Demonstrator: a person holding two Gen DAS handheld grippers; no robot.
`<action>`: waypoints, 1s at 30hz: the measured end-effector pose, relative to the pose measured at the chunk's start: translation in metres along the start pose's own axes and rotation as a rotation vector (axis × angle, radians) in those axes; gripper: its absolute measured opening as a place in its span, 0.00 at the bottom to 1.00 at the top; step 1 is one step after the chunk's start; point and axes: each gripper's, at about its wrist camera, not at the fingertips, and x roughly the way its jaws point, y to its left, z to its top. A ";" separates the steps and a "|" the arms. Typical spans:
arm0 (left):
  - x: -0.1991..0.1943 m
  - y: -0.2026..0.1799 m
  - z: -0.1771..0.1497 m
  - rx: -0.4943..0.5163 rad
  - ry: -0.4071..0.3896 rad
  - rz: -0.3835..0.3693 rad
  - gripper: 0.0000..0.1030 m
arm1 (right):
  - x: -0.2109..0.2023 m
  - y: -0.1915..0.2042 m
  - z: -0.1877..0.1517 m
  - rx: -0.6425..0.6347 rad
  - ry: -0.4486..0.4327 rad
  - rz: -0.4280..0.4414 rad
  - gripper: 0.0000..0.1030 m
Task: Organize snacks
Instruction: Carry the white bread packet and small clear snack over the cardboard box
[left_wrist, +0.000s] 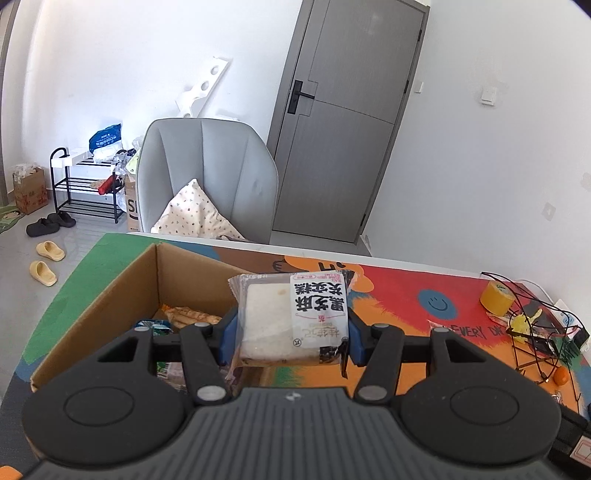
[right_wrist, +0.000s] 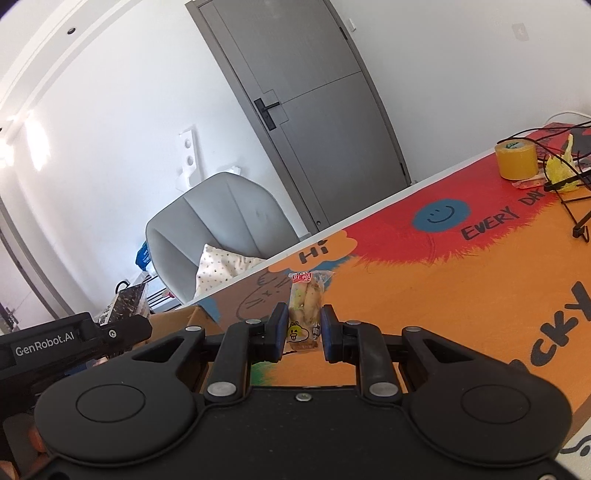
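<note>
White walls, a grey door (left_wrist: 343, 122) and a grey armchair (left_wrist: 207, 177) are being seen behind a brightly printed tabletop (left_wrist: 406, 295).

On the left wrist view, a wrapped cake (left_wrist: 291, 317) is being held between the left fingers (left_wrist: 227, 338), which are clamped on its two sides; its label is facing up and its far end is sticking out past the fingertips. Just left of and below those fingers, an open carton (left_wrist: 122, 288) is being seen on the tabletop, with a few snack packets (left_wrist: 188, 317) lying inside. Well to the right of the fingers, a yellow tape roll (left_wrist: 496, 297) and a tangle of black wires (left_wrist: 535, 332) are being seen.

On the right wrist view, a small bread packet (right_wrist: 304, 312) is being gripped upright between the right fingers (right_wrist: 330, 332), which are pressed close on its lower part while its sealed top stands above them. Beyond the fingertips a blue smiley face (right_wrist: 441, 214) is printed on the tabletop. At the left edge, part of the left gripper (right_wrist: 74, 339) is being seen.
</note>
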 end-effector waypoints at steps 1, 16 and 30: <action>-0.003 0.004 0.001 -0.007 -0.005 0.003 0.54 | -0.001 0.004 -0.001 -0.003 0.000 0.008 0.20; -0.011 0.064 0.008 -0.092 -0.008 0.030 0.54 | 0.005 0.058 -0.003 -0.066 0.012 0.081 0.20; -0.010 0.115 0.005 -0.183 0.007 0.017 0.54 | 0.031 0.112 -0.014 -0.129 0.071 0.105 0.20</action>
